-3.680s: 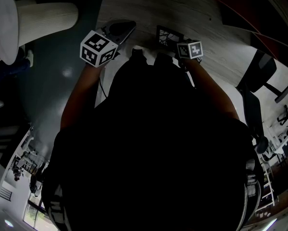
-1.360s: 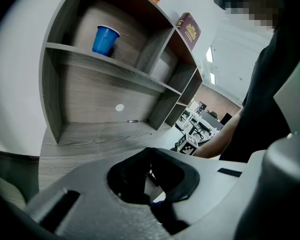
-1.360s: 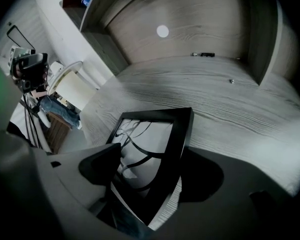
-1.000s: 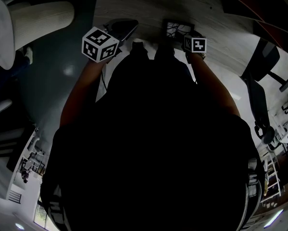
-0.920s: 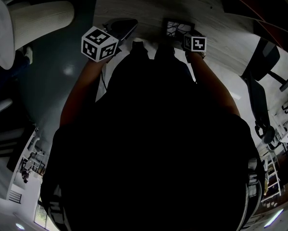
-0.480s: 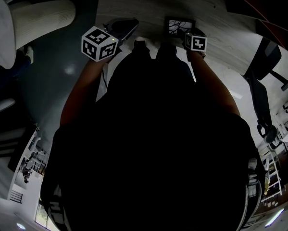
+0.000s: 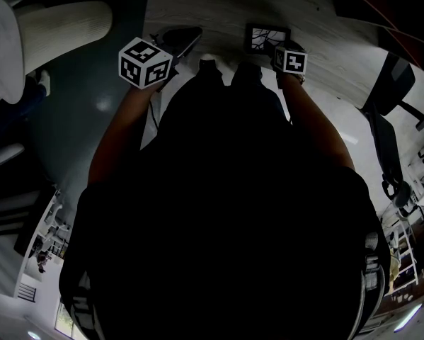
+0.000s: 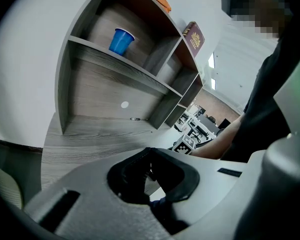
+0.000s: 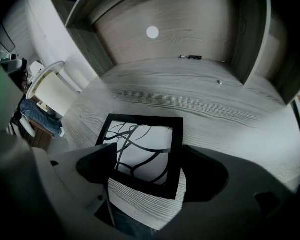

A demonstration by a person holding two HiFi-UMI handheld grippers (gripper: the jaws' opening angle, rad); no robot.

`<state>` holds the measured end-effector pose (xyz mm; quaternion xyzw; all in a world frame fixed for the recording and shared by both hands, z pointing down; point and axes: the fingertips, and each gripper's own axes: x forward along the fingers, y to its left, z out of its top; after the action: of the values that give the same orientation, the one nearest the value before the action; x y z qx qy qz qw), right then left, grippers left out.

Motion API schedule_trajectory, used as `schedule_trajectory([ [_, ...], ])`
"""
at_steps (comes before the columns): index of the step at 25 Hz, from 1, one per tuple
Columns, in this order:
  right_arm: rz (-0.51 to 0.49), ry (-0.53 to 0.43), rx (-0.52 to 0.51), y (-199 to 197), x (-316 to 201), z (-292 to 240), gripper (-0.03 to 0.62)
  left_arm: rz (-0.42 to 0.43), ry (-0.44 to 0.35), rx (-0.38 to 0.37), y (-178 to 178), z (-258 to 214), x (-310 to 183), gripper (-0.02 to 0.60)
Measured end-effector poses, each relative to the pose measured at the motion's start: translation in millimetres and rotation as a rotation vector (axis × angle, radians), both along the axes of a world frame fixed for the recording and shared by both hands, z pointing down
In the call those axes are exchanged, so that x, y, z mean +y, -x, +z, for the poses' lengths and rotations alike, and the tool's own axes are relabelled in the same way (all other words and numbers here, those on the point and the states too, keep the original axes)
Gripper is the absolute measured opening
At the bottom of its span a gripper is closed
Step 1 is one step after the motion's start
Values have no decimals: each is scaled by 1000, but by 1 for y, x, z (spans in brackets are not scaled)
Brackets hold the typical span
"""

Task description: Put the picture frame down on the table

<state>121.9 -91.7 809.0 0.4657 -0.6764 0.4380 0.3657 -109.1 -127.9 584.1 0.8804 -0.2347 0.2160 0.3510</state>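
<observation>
Right gripper view: grey wood bench, a round white spot on its back panel, a small dark item at the back, and a white ribbed cylinder off to the left. In the head view the person's torso blocks most of the scene. Picture frame lies flat, face up, near the bench's front edge. It's roughly square with no clear long axis, slightly skewed. Right gripper jaws have just been opening, spread either side of the frame, not pinching. Left gripper is pressed together, empty.
</observation>
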Motion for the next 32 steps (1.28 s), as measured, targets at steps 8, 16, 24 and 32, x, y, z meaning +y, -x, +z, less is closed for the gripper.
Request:
schedule_trajectory([
  [8, -6, 10, 11, -3, 7, 2, 383, 35, -30, -11, -2, -1, 5, 17],
  [16, 11, -18, 0, -6, 3, -11, 383, 25, -30, -7, -1, -1, 5, 17],
  [24, 42, -67, -7, -12, 0, -39, 383, 43, -59, 6, -10, -13, 2, 17],
  [32, 99, -88, -54, -20, 5, -71, 383, 76, -101, 13, -25, -31, -1, 17],
])
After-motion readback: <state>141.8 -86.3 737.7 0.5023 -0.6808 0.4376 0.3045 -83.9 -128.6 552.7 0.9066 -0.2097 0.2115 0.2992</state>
